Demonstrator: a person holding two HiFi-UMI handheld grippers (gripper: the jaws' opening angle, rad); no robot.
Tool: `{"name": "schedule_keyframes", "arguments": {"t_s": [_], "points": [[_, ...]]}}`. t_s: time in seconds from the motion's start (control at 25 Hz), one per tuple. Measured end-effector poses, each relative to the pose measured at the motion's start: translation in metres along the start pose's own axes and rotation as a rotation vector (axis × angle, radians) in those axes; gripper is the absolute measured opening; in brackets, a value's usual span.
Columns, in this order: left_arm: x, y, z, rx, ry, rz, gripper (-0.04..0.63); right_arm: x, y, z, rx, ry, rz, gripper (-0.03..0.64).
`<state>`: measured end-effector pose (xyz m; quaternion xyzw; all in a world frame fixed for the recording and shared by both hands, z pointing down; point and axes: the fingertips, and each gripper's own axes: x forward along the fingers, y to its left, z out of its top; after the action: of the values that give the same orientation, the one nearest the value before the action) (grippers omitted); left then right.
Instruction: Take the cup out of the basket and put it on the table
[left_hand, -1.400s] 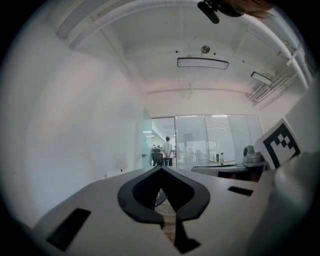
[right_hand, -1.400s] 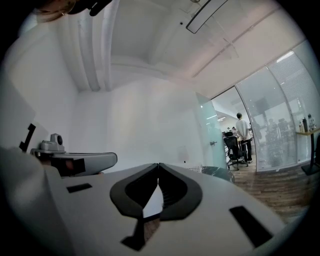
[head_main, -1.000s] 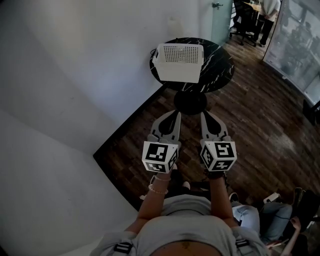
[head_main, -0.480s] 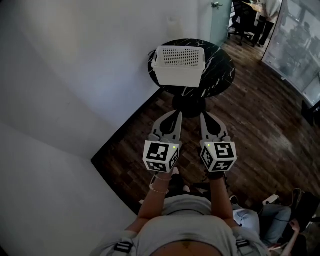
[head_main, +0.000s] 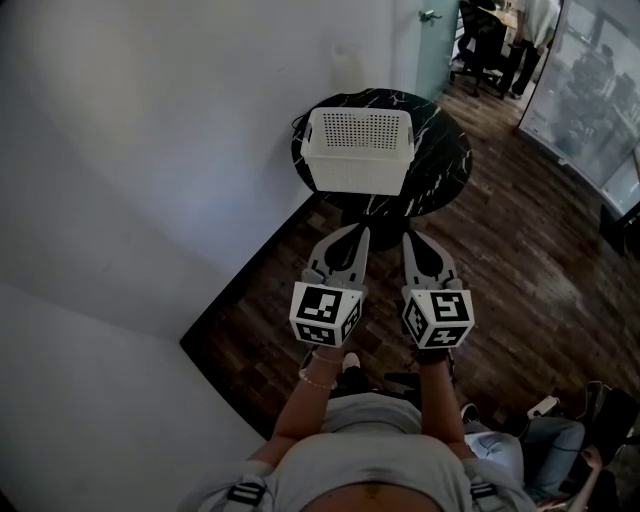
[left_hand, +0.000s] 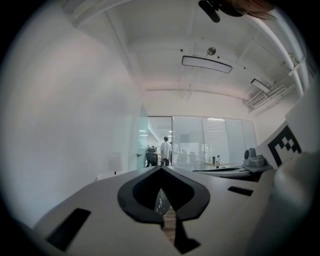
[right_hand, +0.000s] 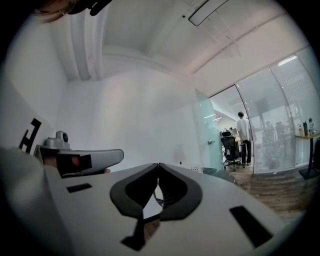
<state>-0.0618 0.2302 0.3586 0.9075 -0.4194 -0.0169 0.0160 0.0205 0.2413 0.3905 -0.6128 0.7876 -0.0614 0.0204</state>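
A white perforated basket (head_main: 358, 150) stands on a round black marble table (head_main: 447, 152) ahead of me. No cup shows; the basket's inside is hidden from here. My left gripper (head_main: 359, 233) and right gripper (head_main: 411, 238) are held side by side, level, short of the table's near edge, both pointing toward it. The jaws of both are closed tip to tip with nothing between them. From the left gripper view my left gripper (left_hand: 161, 168) points at the distant glass wall. The right gripper (right_hand: 158, 165) shows the table edge (right_hand: 220, 173) just past its tips.
A white wall (head_main: 150, 150) runs along the left, with dark wood floor (head_main: 520, 250) below. Glass partitions (head_main: 590, 90) and office chairs (head_main: 480, 40) lie beyond the table. A person (left_hand: 165, 150) stands far off. Bags (head_main: 560, 440) sit on the floor at my right.
The table and basket have drawn nearer and slid lower in the head view. Both grippers keep the same shut, side-by-side pose, carried forward with me.
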Motion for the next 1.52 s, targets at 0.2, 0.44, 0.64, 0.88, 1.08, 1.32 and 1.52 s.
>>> {"name": "schedule_keyframes", "arguments": {"t_s": [0.2, 0.44, 0.64, 0.88, 1.08, 1.32, 1.52], "points": [[0.018, 0.026, 0.002, 0.009, -0.002, -0.019, 0.005, 0.03, 0.002, 0.0, 0.0, -0.006, -0.015, 0.009], [0.027, 0.056, 0.0, 0.016, 0.009, -0.032, 0.006, 0.063, 0.016, -0.005, 0.011, -0.002, -0.016, 0.009], [0.026, 0.076, -0.004, 0.012, 0.016, -0.035, 0.006, 0.081, 0.03, -0.011, 0.018, 0.007, -0.012, 0.009], [0.024, 0.087, -0.01, -0.011, 0.033, -0.048, 0.006, 0.088, 0.038, -0.01, 0.015, 0.009, -0.029, 0.009], [0.025, 0.089, -0.009, -0.013, 0.035, -0.065, 0.006, 0.096, 0.039, -0.009, 0.016, 0.015, -0.042, 0.009], [0.029, 0.103, -0.009, -0.025, 0.03, -0.045, 0.006, 0.112, 0.043, -0.006, 0.004, 0.02, -0.025, 0.009], [0.04, 0.109, -0.008, -0.026, 0.028, -0.035, 0.006, 0.124, 0.039, -0.003, 0.005, 0.02, -0.013, 0.009]]}}
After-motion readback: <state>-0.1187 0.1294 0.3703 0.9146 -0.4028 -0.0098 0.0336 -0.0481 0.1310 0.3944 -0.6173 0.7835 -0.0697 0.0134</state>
